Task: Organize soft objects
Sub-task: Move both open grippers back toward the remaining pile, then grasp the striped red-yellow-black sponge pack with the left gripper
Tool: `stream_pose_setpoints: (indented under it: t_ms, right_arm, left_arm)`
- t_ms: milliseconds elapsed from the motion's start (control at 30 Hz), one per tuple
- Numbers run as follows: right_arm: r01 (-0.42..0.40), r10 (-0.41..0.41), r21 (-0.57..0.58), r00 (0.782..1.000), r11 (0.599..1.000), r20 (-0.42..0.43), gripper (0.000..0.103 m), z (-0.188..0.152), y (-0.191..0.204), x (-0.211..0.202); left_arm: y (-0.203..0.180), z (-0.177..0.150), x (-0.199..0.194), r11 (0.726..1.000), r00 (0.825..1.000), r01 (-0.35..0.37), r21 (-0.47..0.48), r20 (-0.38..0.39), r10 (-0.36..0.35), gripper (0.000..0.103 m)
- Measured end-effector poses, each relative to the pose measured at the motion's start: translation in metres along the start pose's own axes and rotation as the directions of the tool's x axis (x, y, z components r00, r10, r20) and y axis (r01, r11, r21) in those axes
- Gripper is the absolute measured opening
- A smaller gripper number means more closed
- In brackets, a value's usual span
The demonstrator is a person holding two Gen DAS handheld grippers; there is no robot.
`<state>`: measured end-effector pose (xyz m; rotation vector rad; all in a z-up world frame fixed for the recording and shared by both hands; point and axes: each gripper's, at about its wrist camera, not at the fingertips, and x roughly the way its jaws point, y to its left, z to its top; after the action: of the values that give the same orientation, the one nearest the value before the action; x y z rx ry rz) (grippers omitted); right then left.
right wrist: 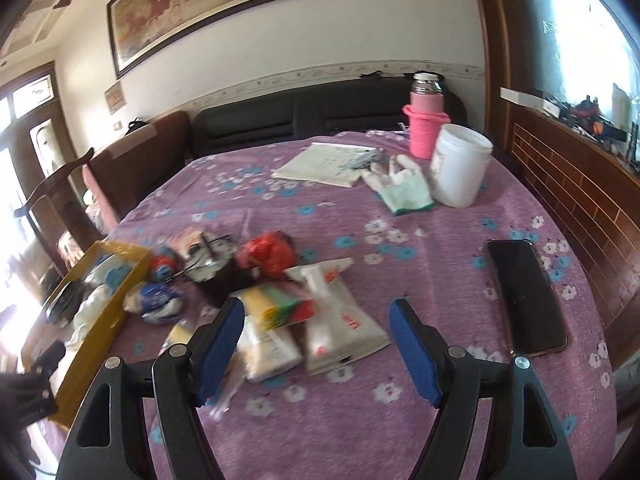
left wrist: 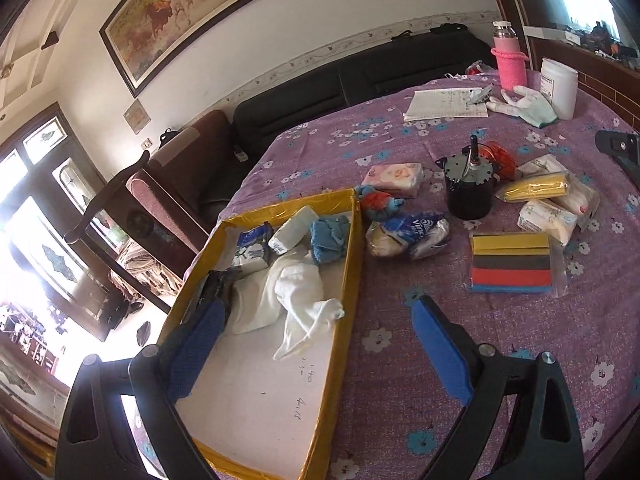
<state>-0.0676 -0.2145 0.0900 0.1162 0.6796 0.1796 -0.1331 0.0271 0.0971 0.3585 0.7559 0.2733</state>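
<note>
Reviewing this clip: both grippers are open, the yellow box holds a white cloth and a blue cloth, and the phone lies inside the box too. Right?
Not quite. The phone lies on the purple tablecloth, apart from the yellow box, as the right wrist view shows. The rest holds.

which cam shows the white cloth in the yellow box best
The left wrist view. The white cloth lies in plain sight inside the yellow box, sharp and seen from above. In the right wrist view the box sits at the blurred left edge, and its wall hides most of the cloth.
</note>
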Motion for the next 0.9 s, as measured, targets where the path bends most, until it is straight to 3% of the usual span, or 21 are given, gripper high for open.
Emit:
stream_pose_setpoints:
  t_ms: [333, 467, 633, 900]
  right_arm:
    - [0.055, -0.058, 0.082, 0.998, 0.995, 0.031, 0.079, 0.013, -0.046, 0.035]
    - [0.068, -0.069, 0.104, 0.998, 0.992, 0.006, 0.079, 0.006, -0.059, 0.045]
    - [0.05, -0.051, 0.127, 0.999, 0.991, 0.012, 0.08, 0.006, -0.065, 0.043]
    - [-0.023, 0.029, 0.168, 0.999, 0.986, -0.033, 0.08, 0.002, -0.064, 0.051]
  left_arm:
    - [-0.026, 0.008, 0.022, 0.998, 0.999, -0.001, 0.062, -0.052, 0.004, 0.095]
    - [-0.04, 0.014, 0.038, 0.992, 0.988, 0.119, 0.041, -0.104, -0.114, 0.095]
    - [-0.06, 0.023, 0.058, 0.954, 0.94, 0.296, -0.036, -0.168, -0.298, 0.094]
    - [-0.093, 0.058, 0.08, 0.928, 0.921, 0.373, -0.004, -0.114, -0.371, 0.094]
